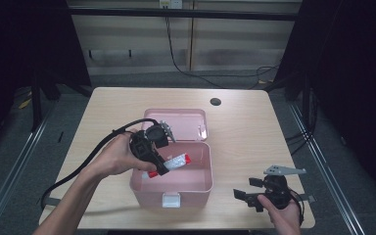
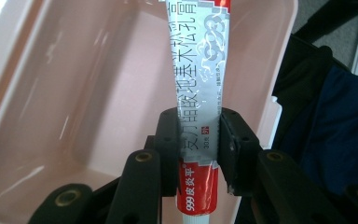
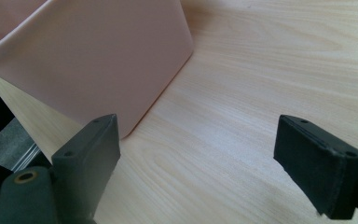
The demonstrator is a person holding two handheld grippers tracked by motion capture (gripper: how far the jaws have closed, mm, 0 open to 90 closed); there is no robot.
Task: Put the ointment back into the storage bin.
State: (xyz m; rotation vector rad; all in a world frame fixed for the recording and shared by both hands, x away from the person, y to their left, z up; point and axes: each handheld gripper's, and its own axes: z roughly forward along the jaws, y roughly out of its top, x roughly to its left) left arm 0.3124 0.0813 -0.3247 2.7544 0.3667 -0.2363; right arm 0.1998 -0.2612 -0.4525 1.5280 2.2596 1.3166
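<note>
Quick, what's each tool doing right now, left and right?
Left tool: closed on the ointment tube, over the pink box.
Right tool: open, holding nothing, above the table.

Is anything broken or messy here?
No, nothing stands out. The left gripper holds an ointment tube neatly over the open pink box, whose lid lies flat behind it. The right gripper waits open beside it.

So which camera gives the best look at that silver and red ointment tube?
The left gripper view: the silver and red ointment tube runs up the picture's middle, print readable, clamped between the left tool jaws over the open pink plastic box. The high view shows it small and slanted. The right gripper view shows the box's outer wall.
</note>
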